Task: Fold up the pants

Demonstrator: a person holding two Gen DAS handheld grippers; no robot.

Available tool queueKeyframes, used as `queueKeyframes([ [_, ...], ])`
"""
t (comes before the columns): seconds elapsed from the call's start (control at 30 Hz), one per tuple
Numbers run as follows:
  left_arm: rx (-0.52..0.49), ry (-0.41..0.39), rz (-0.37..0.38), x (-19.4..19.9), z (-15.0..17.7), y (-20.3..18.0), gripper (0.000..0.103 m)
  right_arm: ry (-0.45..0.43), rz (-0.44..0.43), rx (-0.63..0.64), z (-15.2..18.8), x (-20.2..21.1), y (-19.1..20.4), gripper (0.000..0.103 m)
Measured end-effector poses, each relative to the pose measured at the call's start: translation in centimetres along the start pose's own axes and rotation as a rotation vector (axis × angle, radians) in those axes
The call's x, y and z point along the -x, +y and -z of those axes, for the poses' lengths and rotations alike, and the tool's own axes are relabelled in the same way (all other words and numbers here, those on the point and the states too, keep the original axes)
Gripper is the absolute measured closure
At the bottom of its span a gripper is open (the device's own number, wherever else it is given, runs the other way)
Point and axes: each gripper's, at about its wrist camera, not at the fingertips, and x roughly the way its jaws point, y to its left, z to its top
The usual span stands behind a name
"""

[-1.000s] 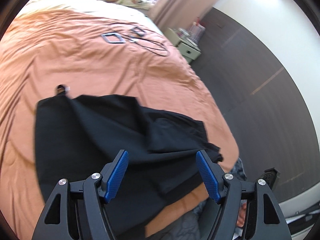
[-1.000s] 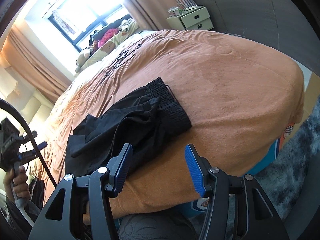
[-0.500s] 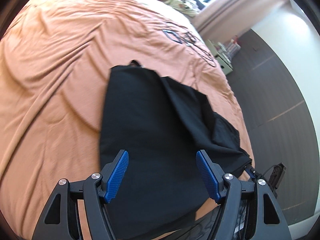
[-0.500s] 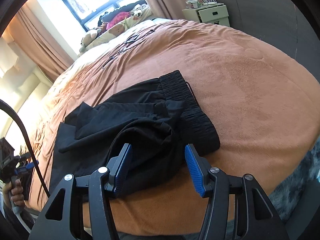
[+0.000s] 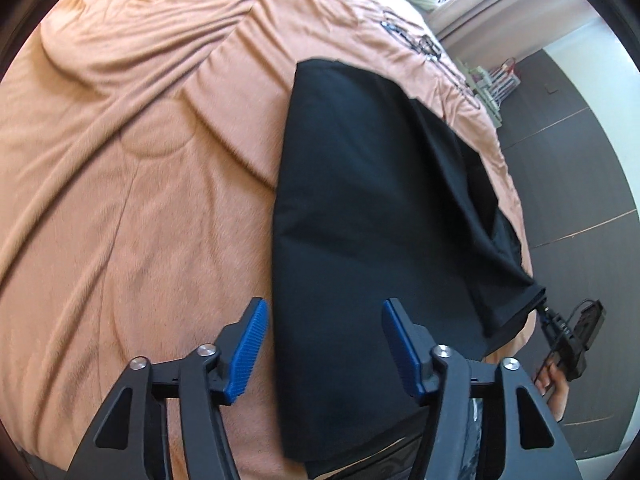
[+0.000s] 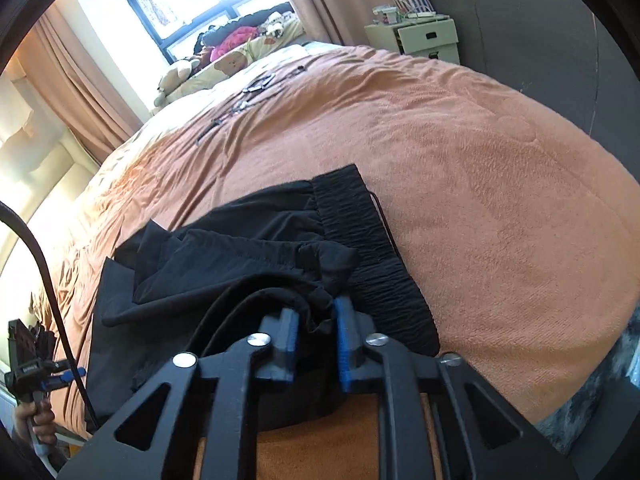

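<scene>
Right wrist view, my right jaws: my right gripper (image 6: 316,330) had just been closing, and its blue pads pinched a bunched fold of the black, thin woven pants (image 6: 248,264) near the ribbed elastic waistband (image 6: 376,264).
Left wrist view, my left jaws: my left gripper (image 5: 322,346) stood spread, having just narrowed a little; the flat leg of the pants (image 5: 360,200) lay between the pads, which pressed on nothing.
Pants, place: sprawled at the near edge of the rust-orange plush bed cover (image 6: 500,168), legs crumpled.
Handling: I judged them light, limp and not fragile; they would sag and slide unless taken at seams, hem or waistband.
Pose: both my grippers tilted downward over the bed edge, well apart.
</scene>
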Motion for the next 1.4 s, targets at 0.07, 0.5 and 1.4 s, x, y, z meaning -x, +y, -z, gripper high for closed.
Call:
queueKeyframes([
  [0.07, -0.001, 0.018, -0.005, -0.4, 0.4, 0.3, 0.047, -0.012, 0.002, -0.008, 0.1, 0.7, -0.1, 0.096],
  [0.5, 0.003, 0.078, 0.042, -1.5, 2.6, 0.5, 0.052, -0.014, 0.007, -0.059, 2.0, 2.9, -1.9, 0.097],
  [1.4, 0.044, -0.033, 0.056, 0.1, 3.1, 1.6, 0.100, 0.004, -0.115, -0.030, -3.6, 2.5, -2.0, 0.037],
])
